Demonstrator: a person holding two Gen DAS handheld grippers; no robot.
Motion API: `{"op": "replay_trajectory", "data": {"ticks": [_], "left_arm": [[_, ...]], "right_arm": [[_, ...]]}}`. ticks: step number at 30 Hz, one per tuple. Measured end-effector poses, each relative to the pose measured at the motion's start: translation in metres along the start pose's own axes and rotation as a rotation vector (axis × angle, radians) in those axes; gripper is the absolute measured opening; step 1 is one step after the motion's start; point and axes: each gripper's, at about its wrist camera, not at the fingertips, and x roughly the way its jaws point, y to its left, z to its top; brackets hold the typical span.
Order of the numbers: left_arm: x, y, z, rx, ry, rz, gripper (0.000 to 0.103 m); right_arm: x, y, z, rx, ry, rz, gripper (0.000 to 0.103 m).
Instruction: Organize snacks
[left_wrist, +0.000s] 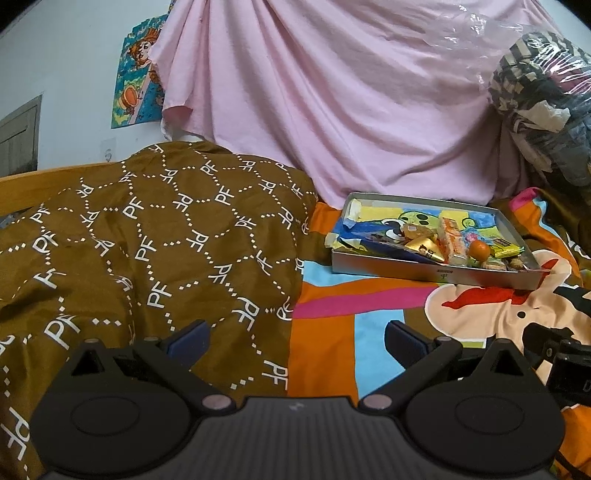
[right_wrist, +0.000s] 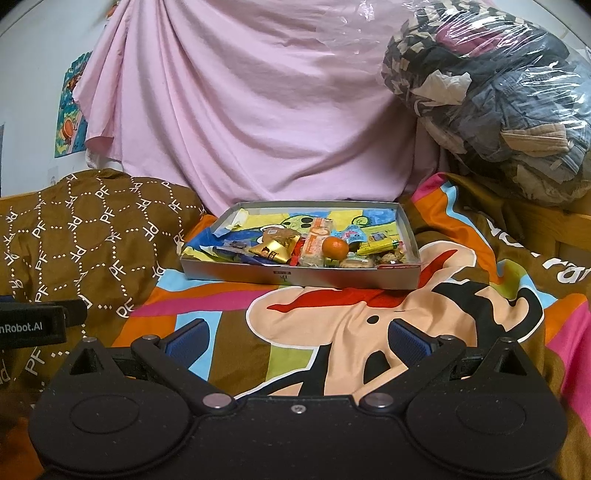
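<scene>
A brown pillow (left_wrist: 147, 236) carries white dotted diamonds and white "PF" letters. The bedspread (right_wrist: 332, 325) shows a cartoon print in orange, sky blue, pink, peach, red, black and olive green. At twelve o'clock hangs a plain pale pink sheet (right_wrist: 258, 103). The grey box (right_wrist: 295, 275) has a lining drawn in yellow, blue and green. Inside lie an orange mandarin (right_wrist: 335, 247), a gold wrapper (right_wrist: 275, 249), an orange-and-white packet (right_wrist: 317, 240) and a yellow-green packet (right_wrist: 380, 245). Each black tool has blue pads (right_wrist: 188, 338). At ten o'clock is a blue, orange and yellow poster (left_wrist: 138, 74).
</scene>
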Motion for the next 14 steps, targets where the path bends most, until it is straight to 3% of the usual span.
{"op": "replay_trajectory", "data": {"ticks": [14], "left_arm": [[0.0, 0.0013, 0.0002, -0.002, 0.001, 0.006, 0.103]], "right_arm": [[-0.0003, -0.0004, 0.0008, -0.01, 0.0, 0.005, 0.102]]}}
